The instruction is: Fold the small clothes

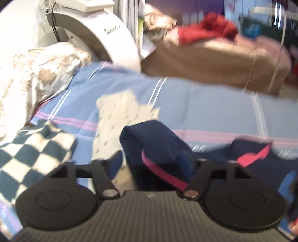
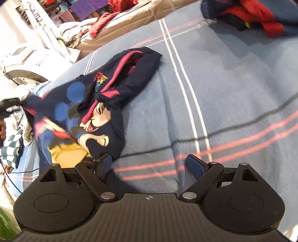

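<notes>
Left wrist view: navy sweatshirt (image 1: pixel 158 147) sleeve lies between parted, released jaws; right jaws released.

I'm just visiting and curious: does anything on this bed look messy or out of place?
Yes. The navy cartoon sweatshirt lies crumpled on the blue striped bedsheet, one pink-striped sleeve bent over its front, not yet neatly folded. More clothes sit in a red and navy heap at the far corner. Nothing looks torn or spilled.
</notes>
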A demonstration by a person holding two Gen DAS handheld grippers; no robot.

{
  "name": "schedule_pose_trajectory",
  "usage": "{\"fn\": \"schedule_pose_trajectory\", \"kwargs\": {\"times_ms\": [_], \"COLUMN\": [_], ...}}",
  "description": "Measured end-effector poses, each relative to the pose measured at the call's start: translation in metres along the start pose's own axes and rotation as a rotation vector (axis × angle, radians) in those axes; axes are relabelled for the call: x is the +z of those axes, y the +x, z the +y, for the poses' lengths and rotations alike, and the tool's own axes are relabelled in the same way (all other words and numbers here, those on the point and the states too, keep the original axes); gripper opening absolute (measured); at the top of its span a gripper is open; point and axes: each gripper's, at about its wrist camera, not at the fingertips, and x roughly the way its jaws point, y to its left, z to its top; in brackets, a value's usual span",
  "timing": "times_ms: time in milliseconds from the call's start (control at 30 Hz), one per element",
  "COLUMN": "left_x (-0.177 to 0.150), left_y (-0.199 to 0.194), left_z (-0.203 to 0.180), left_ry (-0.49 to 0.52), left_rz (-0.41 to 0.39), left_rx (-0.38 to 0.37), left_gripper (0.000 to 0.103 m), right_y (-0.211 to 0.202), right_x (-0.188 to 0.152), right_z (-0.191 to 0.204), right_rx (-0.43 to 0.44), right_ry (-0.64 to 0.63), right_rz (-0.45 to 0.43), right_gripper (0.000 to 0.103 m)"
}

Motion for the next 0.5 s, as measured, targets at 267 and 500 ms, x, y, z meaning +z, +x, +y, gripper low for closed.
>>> {"fn": "schedule_pose_trajectory", "kwargs": {"times_ms": [267,500], "left_x": [-0.018,-0.088], "left_y": [-0.056,-0.085], "left_z": [-0.061,-0.138], "left_ry": [0.144,0.322], "left_rz": [-0.103,0.027], "left_rx": [-0.105,-0.388], "left_gripper": [0.093,0.100], "right_y": [0.024,0.074], "right_x": [0.049,0.044], "right_z": [0.047,0.070], "right_rx": [-0.011,-0.109], "right_ry": [-0.232,-0.336], "right_rz": [-0.119,-0.053], "right_gripper": [0.103,0.089]}}
